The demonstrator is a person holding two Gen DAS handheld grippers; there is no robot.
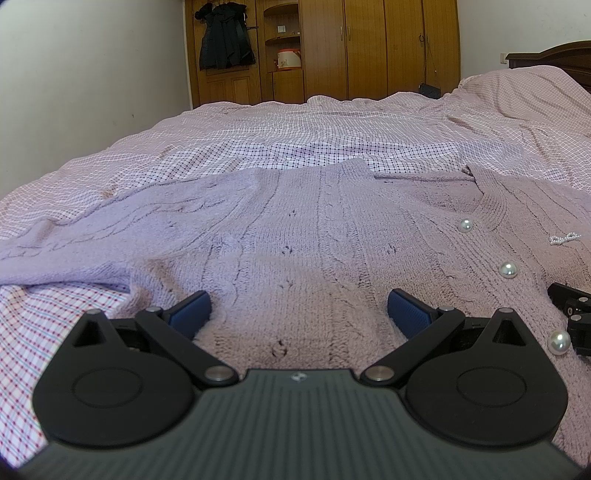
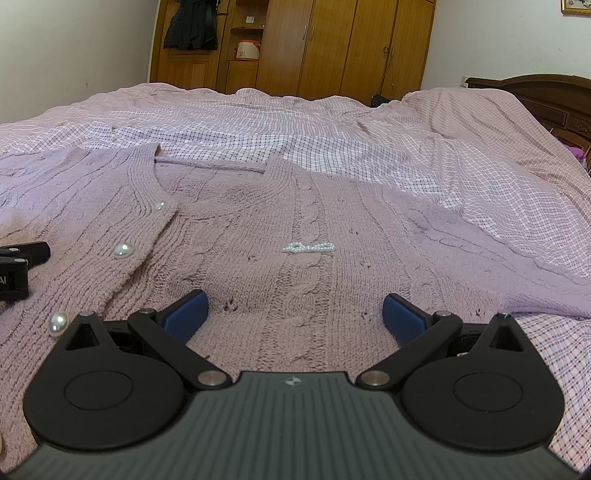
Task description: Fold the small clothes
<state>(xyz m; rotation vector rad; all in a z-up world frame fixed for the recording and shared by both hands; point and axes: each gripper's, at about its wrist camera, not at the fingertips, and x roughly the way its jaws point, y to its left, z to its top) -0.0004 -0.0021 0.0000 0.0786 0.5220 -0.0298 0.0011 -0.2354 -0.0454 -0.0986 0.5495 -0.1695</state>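
The lilac cardigan (image 1: 295, 236) is lying buttoned and flat on the bed (image 1: 332, 122); the left gripper (image 1: 298, 312) and right gripper (image 2: 294, 314) are hovering at its hem, jaws spread wide.

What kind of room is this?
Most likely a bedroom: a cardigan lies on a bed with a checked cover, a wooden wardrobe lines the far wall, and a dark coat hangs there.

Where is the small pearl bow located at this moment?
In the right wrist view, the pearl bow lies on the lilac cardigan, right of its pearl buttons, ahead of the right tool.
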